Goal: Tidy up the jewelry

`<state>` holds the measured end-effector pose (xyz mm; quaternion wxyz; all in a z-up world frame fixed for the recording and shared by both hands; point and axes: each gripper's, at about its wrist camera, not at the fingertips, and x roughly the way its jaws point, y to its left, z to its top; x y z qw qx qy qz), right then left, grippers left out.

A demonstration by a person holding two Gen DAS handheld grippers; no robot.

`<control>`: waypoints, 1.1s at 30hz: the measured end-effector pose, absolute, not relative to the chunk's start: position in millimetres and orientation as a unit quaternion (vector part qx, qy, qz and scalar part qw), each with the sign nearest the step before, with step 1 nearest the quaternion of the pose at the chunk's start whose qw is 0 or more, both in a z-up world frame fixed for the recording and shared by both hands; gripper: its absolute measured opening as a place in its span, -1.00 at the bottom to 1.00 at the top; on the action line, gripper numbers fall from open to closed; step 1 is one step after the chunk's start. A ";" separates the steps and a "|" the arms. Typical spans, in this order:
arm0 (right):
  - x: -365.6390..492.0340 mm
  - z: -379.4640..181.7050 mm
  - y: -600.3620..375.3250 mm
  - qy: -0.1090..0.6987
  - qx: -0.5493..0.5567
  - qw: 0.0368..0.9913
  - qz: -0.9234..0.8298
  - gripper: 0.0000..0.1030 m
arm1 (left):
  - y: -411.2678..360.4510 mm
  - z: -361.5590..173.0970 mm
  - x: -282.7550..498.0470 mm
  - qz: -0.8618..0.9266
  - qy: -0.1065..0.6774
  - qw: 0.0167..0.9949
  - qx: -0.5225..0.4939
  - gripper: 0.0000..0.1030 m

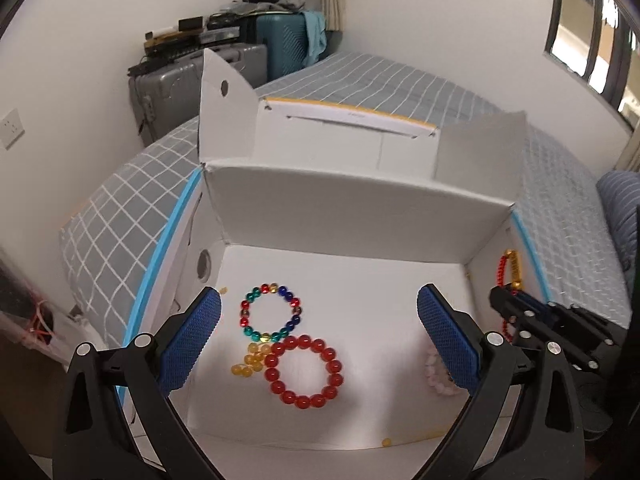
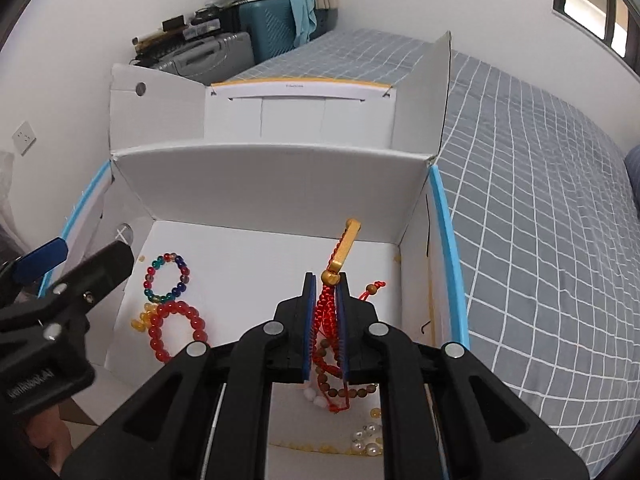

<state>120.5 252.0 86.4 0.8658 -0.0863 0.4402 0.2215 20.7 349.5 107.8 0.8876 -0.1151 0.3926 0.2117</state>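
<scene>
A white cardboard box (image 1: 360, 208) lies open on the bed. On its floor rest a red bead bracelet (image 1: 303, 372), a multicoloured bead bracelet (image 1: 270, 312) and a yellow bead bracelet (image 1: 252, 360). My left gripper (image 1: 318, 336) hangs open over them, empty. My right gripper (image 2: 325, 284) is shut on a red braided cord bracelet (image 2: 326, 312) with a gold charm (image 2: 346, 246), above the box's right side. That bracelet (image 1: 508, 272) and the right gripper (image 1: 502, 300) also show at the right of the left wrist view. Pink beads (image 1: 438, 376) lie partly hidden behind my left gripper's right finger.
The box (image 2: 280, 184) has upright flaps and blue-edged side walls. White pearl beads (image 2: 366, 440) and a thin yellow strand (image 2: 304, 447) lie near its front. Grey checked bedding (image 2: 540, 200) surrounds it. Suitcases (image 1: 224, 68) with clutter stand against the far wall.
</scene>
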 end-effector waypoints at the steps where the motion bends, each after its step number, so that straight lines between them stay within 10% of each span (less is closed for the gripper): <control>1: 121.3 84.7 253.1 0.442 -0.088 0.865 0.220 -0.74 | 348.5 106.9 21.1 0.210 0.395 0.888 -0.112 0.88; 4: 121.4 84.1 252.8 0.444 -0.081 0.864 0.225 -0.25 | 349.9 108.3 19.0 0.199 0.387 0.891 -0.125 0.88; 16: 105.5 107.3 230.7 0.388 -0.070 0.895 0.207 0.54 | 348.7 114.7 10.8 0.197 0.375 0.896 -0.134 0.88; 33: 27.4 129.8 193.1 0.321 -0.072 0.929 0.172 0.82 | 344.6 124.4 -84.3 0.220 0.312 0.912 -0.149 0.88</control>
